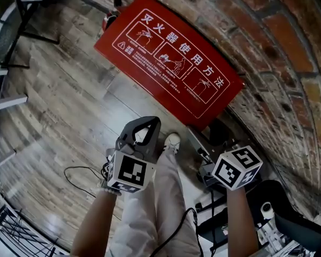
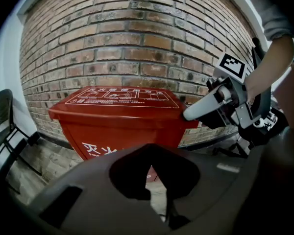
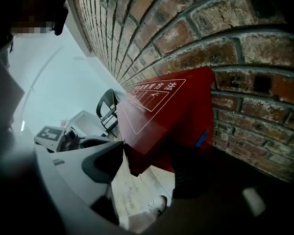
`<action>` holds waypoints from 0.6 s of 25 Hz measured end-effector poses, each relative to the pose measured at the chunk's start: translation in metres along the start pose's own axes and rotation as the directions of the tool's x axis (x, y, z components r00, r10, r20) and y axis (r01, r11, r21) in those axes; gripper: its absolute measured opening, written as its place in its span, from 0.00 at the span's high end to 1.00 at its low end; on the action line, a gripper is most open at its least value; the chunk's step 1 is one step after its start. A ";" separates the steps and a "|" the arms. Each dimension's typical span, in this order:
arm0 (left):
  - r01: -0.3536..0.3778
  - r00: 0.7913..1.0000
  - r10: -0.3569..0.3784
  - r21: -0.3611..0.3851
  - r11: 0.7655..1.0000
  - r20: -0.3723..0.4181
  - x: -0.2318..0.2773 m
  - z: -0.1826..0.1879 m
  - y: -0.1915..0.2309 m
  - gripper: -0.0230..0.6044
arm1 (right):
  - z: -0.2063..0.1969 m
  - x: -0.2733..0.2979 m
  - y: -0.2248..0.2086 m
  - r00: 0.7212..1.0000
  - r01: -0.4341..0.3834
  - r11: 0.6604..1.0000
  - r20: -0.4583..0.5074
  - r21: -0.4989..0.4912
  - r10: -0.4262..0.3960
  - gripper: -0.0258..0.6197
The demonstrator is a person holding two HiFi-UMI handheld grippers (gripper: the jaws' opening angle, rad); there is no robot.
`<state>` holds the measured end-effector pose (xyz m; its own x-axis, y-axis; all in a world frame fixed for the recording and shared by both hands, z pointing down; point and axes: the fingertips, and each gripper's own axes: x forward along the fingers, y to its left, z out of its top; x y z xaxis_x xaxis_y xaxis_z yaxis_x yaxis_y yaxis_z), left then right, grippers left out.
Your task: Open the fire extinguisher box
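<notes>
The red fire extinguisher box [image 1: 168, 63] stands against the brick wall with its lid down, white instruction print on top. The box [image 2: 120, 114] fills the middle of the left gripper view. My left gripper [image 1: 147, 123] hangs in front of it, apart from it, shut on nothing. In its own view, the left gripper [image 2: 149, 148] has its tips together. My right gripper [image 3: 149, 160] is open at the box's right end, with the lid's corner [image 3: 137, 155] between its jaws. Seen from the left, the right gripper [image 2: 198, 111] has one pale finger at that lid corner.
A brick wall [image 1: 278, 42] runs behind the box. A black chair [image 1: 10, 31] stands at the far left on the wooden floor [image 1: 59, 106]. Cables [image 1: 77, 178] lie near the person's legs and shoe [image 1: 172, 142]. Dark equipment [image 1: 289, 218] sits at the lower right.
</notes>
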<state>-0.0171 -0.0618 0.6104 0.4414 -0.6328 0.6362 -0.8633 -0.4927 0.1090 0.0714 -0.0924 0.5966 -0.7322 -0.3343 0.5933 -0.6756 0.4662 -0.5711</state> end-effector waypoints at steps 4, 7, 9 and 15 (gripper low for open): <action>0.012 1.000 -0.012 -0.012 1.000 0.000 0.011 -0.005 -0.001 0.97 | 0.002 -0.004 0.002 1.000 -0.019 1.000 0.022 0.024 0.018 0.49; 0.010 1.000 -0.010 -0.016 1.000 0.003 0.020 -0.006 0.001 0.97 | 0.005 -0.007 0.003 0.999 -0.025 0.999 0.036 0.031 0.024 0.52; 0.011 1.000 -0.011 -0.018 1.000 0.005 0.026 -0.005 0.001 0.97 | 0.007 -0.009 0.002 0.999 -0.026 0.999 0.047 0.044 0.024 0.53; 0.014 1.000 -0.013 -0.030 0.999 0.016 0.036 -0.002 0.004 0.97 | 0.009 -0.012 0.006 0.996 -0.053 0.996 0.077 0.071 0.048 0.52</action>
<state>-0.0049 -0.0851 0.6353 0.4566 -0.6354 0.6227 -0.8641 -0.4834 0.1403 0.0759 -0.0926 0.5810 -0.7682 -0.3737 0.5199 -0.6400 0.4237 -0.6410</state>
